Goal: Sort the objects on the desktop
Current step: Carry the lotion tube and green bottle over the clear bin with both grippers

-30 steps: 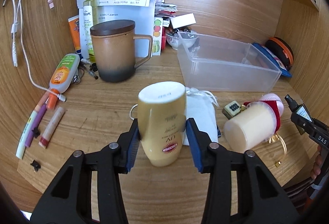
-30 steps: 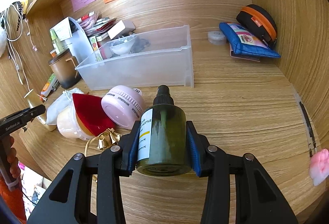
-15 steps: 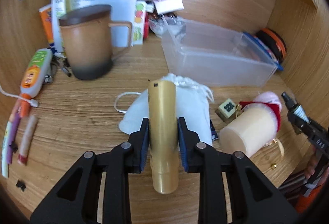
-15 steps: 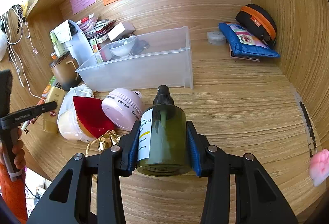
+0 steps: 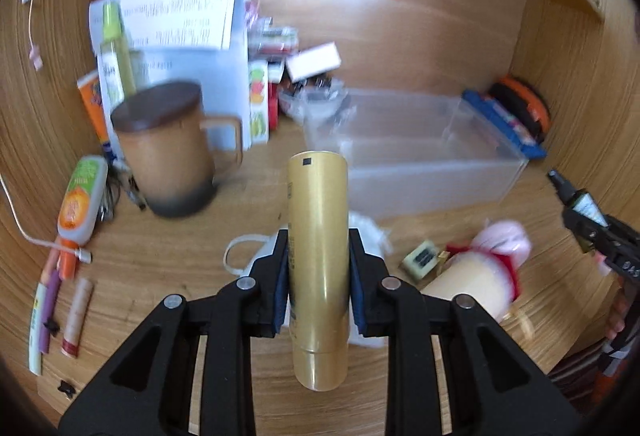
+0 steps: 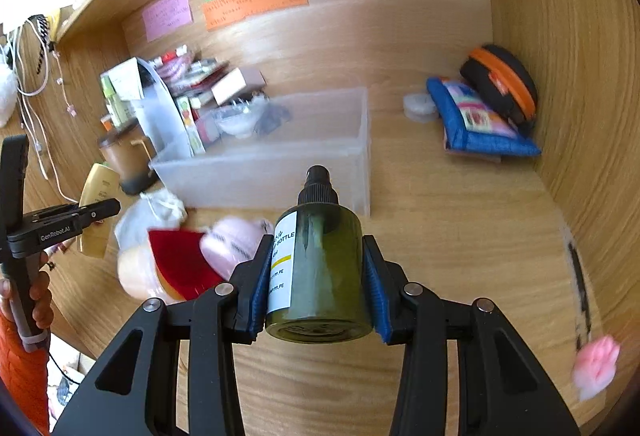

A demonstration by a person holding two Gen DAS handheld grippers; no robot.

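Note:
My left gripper (image 5: 319, 276) is shut on a gold tube (image 5: 318, 260) and holds it above the desk, in front of the clear plastic bin (image 5: 416, 152). My right gripper (image 6: 318, 288) is shut on a dark green spray bottle (image 6: 320, 260) with a black nozzle, held in the air before the same bin (image 6: 276, 172). The left gripper with the gold tube (image 6: 98, 196) also shows at the left of the right wrist view. The green bottle (image 5: 576, 200) shows at the right edge of the left wrist view.
A brown lidded mug (image 5: 168, 152) stands left of the bin. A white pouch (image 6: 152, 212), a cream jar with red cloth (image 6: 160, 268) and a pink jar (image 6: 232, 244) lie in front. Pens and an orange-green tube (image 5: 78, 204) lie at left. Blue and orange-black pouches (image 6: 480, 116) sit at right.
My left gripper has closed on the gold tube, lifted it off the desk and tilted it. My right gripper has risen slightly with the green bottle.

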